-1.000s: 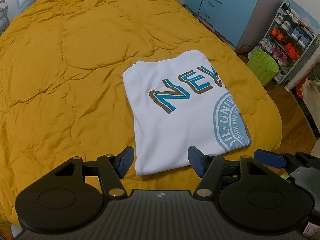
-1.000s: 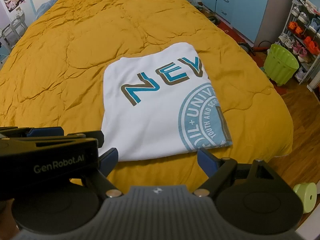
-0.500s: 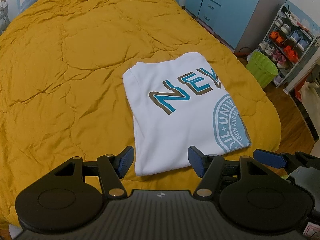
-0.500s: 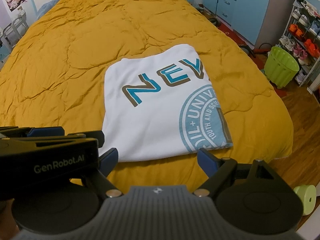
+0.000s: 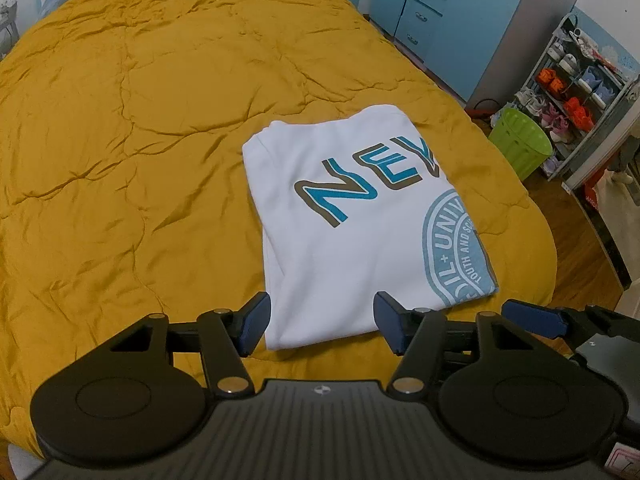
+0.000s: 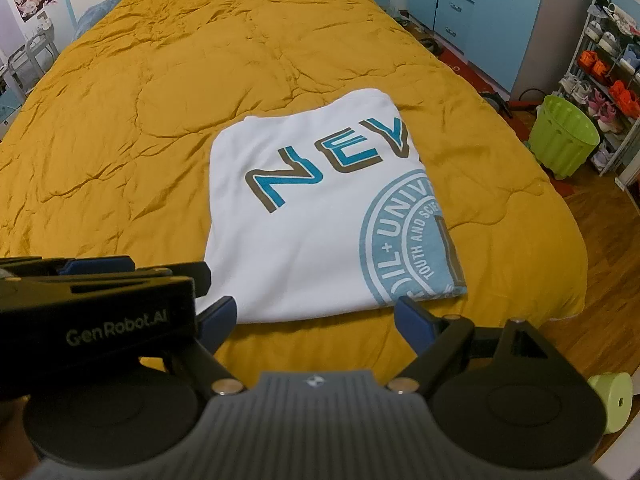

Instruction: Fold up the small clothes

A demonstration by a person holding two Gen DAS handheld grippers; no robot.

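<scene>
Left wrist view: the left gripper [image 5: 320, 322] hovers with jaws apart at the near edge of the folded white T-shirt [image 5: 352, 236] on the yellow bed [image 5: 120, 140] — little changed from a second ago. Right wrist view: the right gripper [image 6: 314, 324] is likewise apart, empty; any further fold should pinch all near-edge layers together.

Both tongs seem to have eased back slightly; shirt [image 5: 360, 224] sits lower in view.
</scene>
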